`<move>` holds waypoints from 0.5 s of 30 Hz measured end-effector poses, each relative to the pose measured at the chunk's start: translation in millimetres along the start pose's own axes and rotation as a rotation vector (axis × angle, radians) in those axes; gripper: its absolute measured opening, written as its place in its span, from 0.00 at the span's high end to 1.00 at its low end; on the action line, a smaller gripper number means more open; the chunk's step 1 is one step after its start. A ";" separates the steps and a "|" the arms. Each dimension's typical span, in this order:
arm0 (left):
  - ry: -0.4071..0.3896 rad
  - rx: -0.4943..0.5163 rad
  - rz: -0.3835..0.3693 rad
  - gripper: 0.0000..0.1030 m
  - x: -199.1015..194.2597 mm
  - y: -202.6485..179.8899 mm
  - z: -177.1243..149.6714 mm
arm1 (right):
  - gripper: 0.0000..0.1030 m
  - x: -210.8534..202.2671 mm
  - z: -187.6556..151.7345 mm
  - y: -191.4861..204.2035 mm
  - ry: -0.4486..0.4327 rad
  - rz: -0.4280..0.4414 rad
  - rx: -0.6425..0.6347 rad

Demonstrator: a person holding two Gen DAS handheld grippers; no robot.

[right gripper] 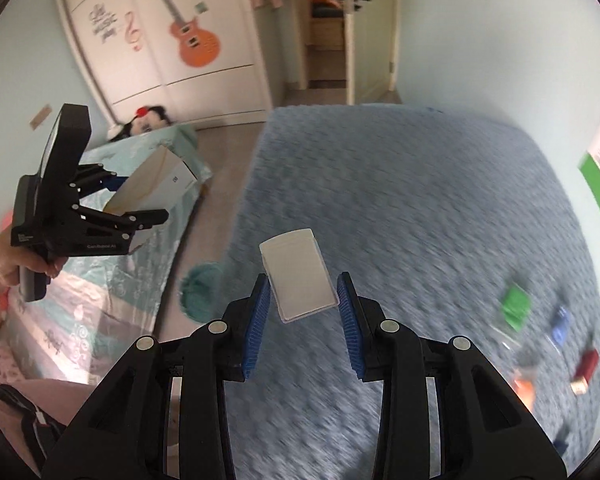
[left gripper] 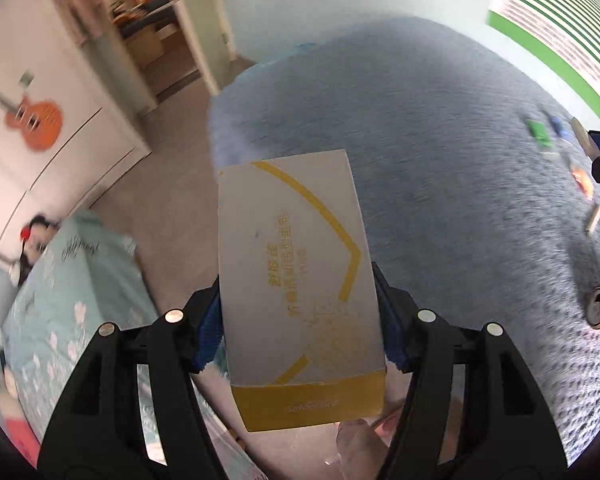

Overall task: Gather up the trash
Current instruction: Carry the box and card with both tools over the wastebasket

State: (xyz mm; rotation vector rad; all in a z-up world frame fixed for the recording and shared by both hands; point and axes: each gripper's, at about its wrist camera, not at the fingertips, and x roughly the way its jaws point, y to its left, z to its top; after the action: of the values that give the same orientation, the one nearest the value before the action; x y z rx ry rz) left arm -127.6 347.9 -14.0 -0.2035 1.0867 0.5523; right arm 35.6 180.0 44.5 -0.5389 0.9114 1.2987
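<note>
Bright, even daylight in both views. Heavy motion blur on rug [left gripper: 440,152] & small items at right edge; black fisheye vignette at corners. Light source probably the doorway [right gripper: 328,20], upper centre.

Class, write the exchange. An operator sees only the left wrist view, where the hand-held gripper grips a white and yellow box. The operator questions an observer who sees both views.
Operator: What is the right hand-held gripper doing?
Observer: The right hand-held gripper is shut on a flat white packet.
Operator: Is anything on the floor that I miss?
Observer: A teal round object lies at the edge of the blue carpet. It is too blurred to identify.
</note>
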 end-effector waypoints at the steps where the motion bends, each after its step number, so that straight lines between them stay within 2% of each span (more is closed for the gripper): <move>1: 0.004 -0.017 0.010 0.40 0.7 10.6 -4.5 | 0.65 8.7 7.8 8.6 0.004 0.016 -0.014; 5: 0.040 -0.119 0.051 0.40 8.2 66.5 -33.6 | 0.65 45.2 35.9 52.8 0.019 0.089 -0.066; 15: 0.159 -0.283 0.114 0.40 41.6 154.5 -94.5 | 0.65 126.3 78.4 151.1 0.126 0.252 -0.217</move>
State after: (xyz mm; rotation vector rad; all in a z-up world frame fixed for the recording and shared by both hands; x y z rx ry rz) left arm -267.1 452.7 -77.7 -0.4406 1.1765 0.8031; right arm -88.0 348.1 7.3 -0.6980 0.9705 1.6186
